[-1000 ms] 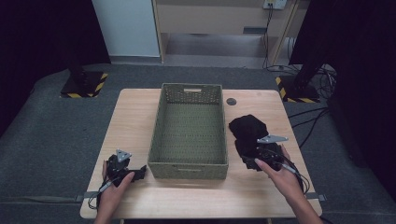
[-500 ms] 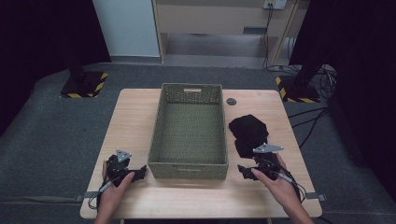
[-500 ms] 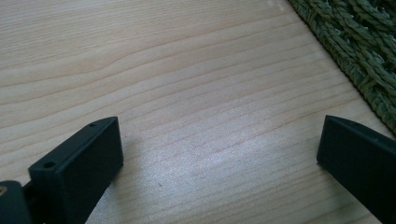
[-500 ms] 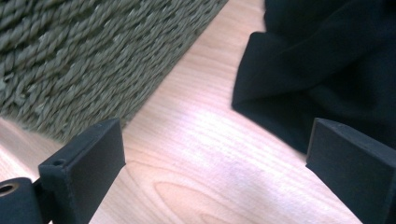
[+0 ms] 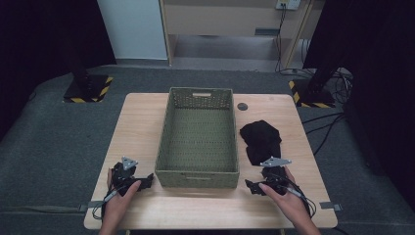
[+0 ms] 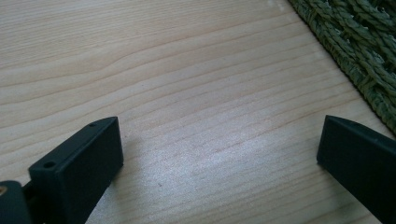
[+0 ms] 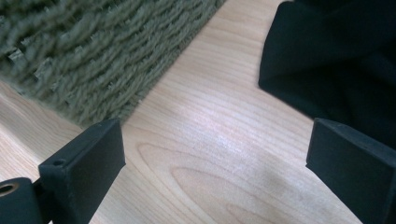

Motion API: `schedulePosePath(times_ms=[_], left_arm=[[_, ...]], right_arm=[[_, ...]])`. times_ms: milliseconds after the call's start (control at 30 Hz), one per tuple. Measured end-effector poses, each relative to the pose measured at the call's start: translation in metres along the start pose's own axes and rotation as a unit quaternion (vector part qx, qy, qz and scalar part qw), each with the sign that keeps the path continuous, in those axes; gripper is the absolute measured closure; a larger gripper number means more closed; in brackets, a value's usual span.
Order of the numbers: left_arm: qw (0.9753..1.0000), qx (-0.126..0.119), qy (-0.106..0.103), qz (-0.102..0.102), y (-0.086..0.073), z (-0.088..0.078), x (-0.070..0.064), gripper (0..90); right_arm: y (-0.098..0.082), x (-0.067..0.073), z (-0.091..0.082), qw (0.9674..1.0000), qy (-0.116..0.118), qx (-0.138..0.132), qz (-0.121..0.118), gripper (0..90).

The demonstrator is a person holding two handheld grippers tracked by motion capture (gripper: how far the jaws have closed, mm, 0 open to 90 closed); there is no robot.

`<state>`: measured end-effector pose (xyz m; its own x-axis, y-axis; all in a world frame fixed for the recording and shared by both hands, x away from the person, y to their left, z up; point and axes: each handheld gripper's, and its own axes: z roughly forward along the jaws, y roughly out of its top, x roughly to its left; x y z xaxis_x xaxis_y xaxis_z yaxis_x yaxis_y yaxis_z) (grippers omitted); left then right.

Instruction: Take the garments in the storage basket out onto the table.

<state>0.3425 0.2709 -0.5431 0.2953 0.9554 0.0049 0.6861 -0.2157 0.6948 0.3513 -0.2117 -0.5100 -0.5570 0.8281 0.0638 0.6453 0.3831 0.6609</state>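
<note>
Both hands rest low near the person's edge, well apart. The left gripper [image 5: 142, 180] and the right gripper [image 5: 250, 186] each hold their jaws wide apart.

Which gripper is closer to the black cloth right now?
Right. The right gripper sits just short of the black cloth, its fingers open with the cloth's edge just ahead. The left gripper is across the green basket, near the table's front-left corner.
</note>
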Motion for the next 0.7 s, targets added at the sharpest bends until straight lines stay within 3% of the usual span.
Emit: schedulePosePath(times_ms=[333, 700], left_arm=[[1.0000, 0.000, 0.000, 0.000, 0.000, 0.000, 0.000, 0.0], [1.0000, 0.000, 0.000, 0.000, 0.000, 0.000, 0.000, 0.0]], right_arm=[[-0.015, 0.003, 0.010, 1.0000, 0.003, 0.005, 0.006, 4.1], [-0.019, 0.009, 0.020, 1.0000, -0.001, 0.002, 0.000, 1.9]])
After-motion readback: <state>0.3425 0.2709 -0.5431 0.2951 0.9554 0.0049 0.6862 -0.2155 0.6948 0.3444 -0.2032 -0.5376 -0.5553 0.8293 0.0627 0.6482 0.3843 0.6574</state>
